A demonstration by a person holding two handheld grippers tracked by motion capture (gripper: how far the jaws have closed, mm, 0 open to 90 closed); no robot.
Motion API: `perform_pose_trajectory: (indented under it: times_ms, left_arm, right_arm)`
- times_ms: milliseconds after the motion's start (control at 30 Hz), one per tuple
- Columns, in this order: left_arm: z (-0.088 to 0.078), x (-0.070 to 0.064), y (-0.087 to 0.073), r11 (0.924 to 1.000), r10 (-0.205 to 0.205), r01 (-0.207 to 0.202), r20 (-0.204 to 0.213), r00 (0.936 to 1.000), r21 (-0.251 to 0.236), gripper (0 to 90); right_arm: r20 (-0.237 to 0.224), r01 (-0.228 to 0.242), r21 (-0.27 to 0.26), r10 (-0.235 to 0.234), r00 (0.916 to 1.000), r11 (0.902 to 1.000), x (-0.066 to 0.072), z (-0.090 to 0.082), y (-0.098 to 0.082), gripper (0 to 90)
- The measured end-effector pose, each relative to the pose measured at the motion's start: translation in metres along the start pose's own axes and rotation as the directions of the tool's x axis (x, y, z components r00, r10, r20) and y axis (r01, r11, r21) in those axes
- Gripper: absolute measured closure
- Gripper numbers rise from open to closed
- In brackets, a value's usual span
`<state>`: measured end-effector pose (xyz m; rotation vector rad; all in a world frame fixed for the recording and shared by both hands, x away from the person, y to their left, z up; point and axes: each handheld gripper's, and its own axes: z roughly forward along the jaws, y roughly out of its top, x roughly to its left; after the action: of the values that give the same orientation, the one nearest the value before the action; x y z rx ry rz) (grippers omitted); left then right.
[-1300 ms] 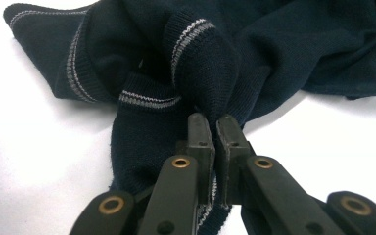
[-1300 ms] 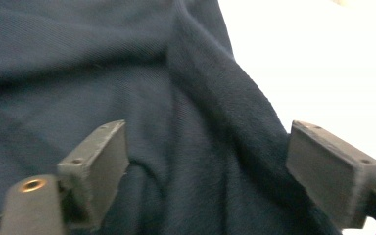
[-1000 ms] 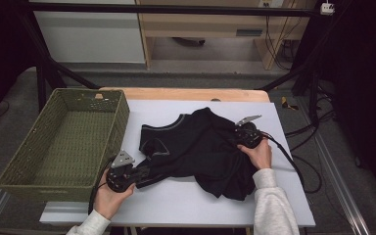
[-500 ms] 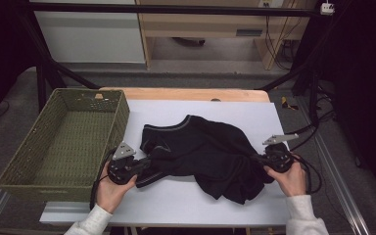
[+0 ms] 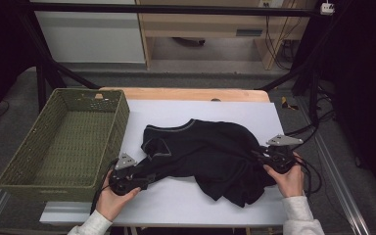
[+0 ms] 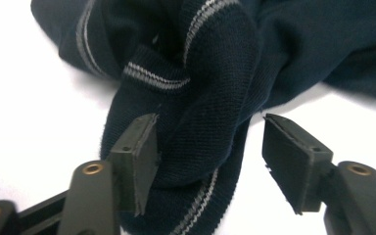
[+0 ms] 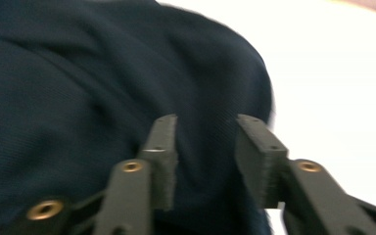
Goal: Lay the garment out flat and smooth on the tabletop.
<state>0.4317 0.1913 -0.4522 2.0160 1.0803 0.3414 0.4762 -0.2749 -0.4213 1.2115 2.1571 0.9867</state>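
Our dark shirt (image 5: pixel 210 156) lies crumpled mid-tabletop, nearer the front edge. Our left hand-held gripper (image 6: pixel 210 161) has just opened, sleeve cuff loose between parted jaws; it could slip away. Our right hand-held gripper (image 7: pixel 205 156), just reopened, straddles a fold ungripped, so closing may catch several layers.

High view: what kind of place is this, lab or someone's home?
Most likely a lab or data-collection rig, not a home: a black metal frame surrounds a white-covered table, cables trail behind it, and the staged props are a dark shirt and a green wicker basket.
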Motion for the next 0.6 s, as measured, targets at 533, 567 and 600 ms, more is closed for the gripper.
perform_pose_trajectory:
  times_ms: [533, 567, 600]
  left_arm:
    - [-0.006, -0.008, -0.021, 0.9983, 0.058, -0.059, -0.067, 0.996, -0.006, 10.7]
    - [-0.006, -0.008, -0.023, 0.9975, 0.07, -0.07, -0.079, 0.9944, 0.013, 8.4]
    - [-0.006, -0.008, -0.025, 0.997, 0.074, -0.071, -0.089, 0.9933, 0.032, 7.4]
  right_arm:
    - [-0.262, 0.101, -0.004, -0.099, 0.9601, 0.9949, 0.081, 0.005, 0.003, 21.6]
    - [-0.266, 0.095, -0.007, -0.094, 0.9595, 0.9954, 0.082, 0.004, 0.004, 21.7]
    - [-0.267, 0.095, -0.02, -0.097, 0.9587, 0.9953, 0.084, 0.002, 0.005, 21.6]
